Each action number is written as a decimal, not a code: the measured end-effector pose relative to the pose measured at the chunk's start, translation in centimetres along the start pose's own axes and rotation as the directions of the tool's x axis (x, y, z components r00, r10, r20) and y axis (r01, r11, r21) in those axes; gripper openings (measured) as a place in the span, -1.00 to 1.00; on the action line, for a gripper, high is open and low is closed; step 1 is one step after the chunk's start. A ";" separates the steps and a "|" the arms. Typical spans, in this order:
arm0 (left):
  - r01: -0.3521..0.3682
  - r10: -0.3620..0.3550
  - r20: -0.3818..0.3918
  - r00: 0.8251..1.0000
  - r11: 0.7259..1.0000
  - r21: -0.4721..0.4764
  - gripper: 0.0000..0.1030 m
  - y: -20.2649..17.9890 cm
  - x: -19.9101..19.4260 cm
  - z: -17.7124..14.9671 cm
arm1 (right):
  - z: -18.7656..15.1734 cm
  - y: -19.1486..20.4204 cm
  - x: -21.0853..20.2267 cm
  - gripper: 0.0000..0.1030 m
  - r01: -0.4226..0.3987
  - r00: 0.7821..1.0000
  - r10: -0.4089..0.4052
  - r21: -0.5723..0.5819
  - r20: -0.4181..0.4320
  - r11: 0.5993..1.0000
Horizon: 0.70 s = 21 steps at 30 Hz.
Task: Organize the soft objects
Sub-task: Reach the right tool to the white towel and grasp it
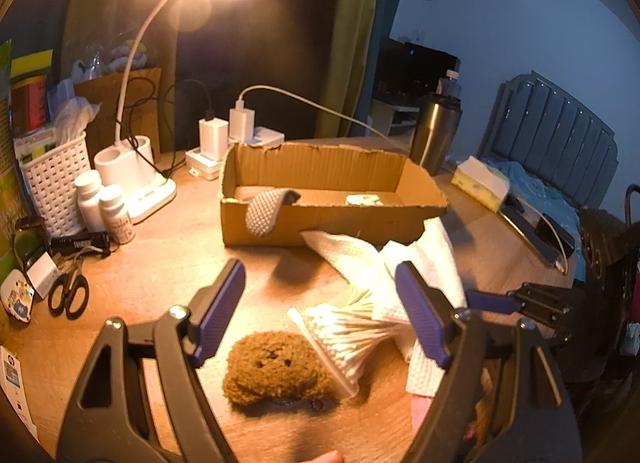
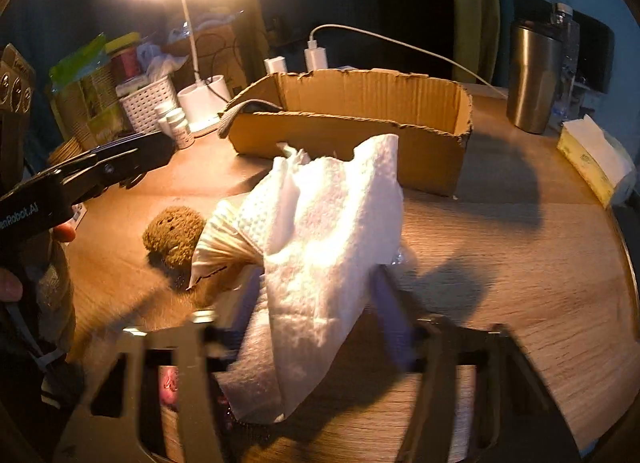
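Note:
A brown plush toy (image 1: pixel 276 371) (image 2: pixel 174 235) lies on the wooden table, below and between the fingers of my open left gripper (image 1: pixel 320 269). Beside it is a clear bag of cotton swabs (image 1: pixel 352 339) (image 2: pixel 224 239). A crumpled white paper towel (image 1: pixel 360 259) (image 2: pixel 328 231) fills the gap between the blurred fingers of my right gripper (image 2: pixel 320 295), which looks shut on it. Behind stands an open cardboard box (image 1: pixel 332 223) (image 2: pixel 344 143) with a grey knit piece (image 1: pixel 262 215) (image 2: pixel 232 119) hanging over its left corner.
A lit desk lamp (image 1: pixel 136 167), a white basket (image 1: pixel 56 187), pill bottles (image 1: pixel 114 211) and scissors (image 1: pixel 68 295) crowd the left side. Chargers (image 1: pixel 240 127) sit behind the box. A steel tumbler (image 1: pixel 434 135) (image 2: pixel 532 79) and a tissue pack (image 1: pixel 480 183) (image 2: pixel 592 159) stand at the right.

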<state>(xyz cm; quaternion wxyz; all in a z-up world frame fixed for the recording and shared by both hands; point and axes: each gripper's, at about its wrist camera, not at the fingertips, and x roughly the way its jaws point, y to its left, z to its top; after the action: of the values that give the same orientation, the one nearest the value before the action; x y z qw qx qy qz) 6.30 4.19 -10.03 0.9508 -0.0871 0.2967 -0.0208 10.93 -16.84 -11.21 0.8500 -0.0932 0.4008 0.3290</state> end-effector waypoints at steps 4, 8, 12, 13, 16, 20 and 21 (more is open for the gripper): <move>-0.003 0.003 -0.006 1.000 1.000 0.006 0.52 -0.4 0.0 0.0 | -0.2 0.0 -0.3 -0.68 -0.008 1.000 0.008 -0.022 0.009 1.000; -0.004 0.004 -0.012 1.000 1.000 0.016 0.52 -0.9 0.3 0.1 | -0.2 -0.8 -1.4 -0.78 -0.006 0.999 0.006 -0.020 0.045 1.000; -0.002 0.003 -0.022 1.000 1.000 0.029 0.52 -1.6 0.6 0.3 | 0.2 -2.1 -3.1 -0.81 -0.001 0.995 0.001 0.002 0.099 1.000; -0.002 0.003 -0.026 1.000 0.999 0.035 0.52 -1.9 0.7 0.3 | 0.3 -2.4 -3.5 -0.81 -0.001 0.994 0.001 0.005 0.112 1.000; 0.000 0.001 -0.034 0.999 0.999 0.049 0.52 -2.6 1.1 0.4 | 0.6 -3.4 -4.6 -0.82 0.006 0.990 -0.008 0.017 0.144 1.000; 0.002 0.001 -0.052 0.999 0.997 0.071 0.52 -3.8 1.8 0.4 | 0.8 -4.9 -5.6 -0.82 0.004 0.984 -0.011 0.040 0.178 0.999; 0.003 0.002 -0.058 0.998 0.997 0.077 0.52 -4.1 2.1 0.5 | 0.8 -5.2 -5.8 -0.82 0.001 0.983 -0.009 0.046 0.184 0.999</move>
<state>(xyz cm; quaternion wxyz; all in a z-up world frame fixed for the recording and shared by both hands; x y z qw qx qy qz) 8.34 0.00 -10.09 0.9444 -0.0497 0.3232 -0.0351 12.01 -23.31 -6.93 0.8862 -0.0439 0.3275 0.3248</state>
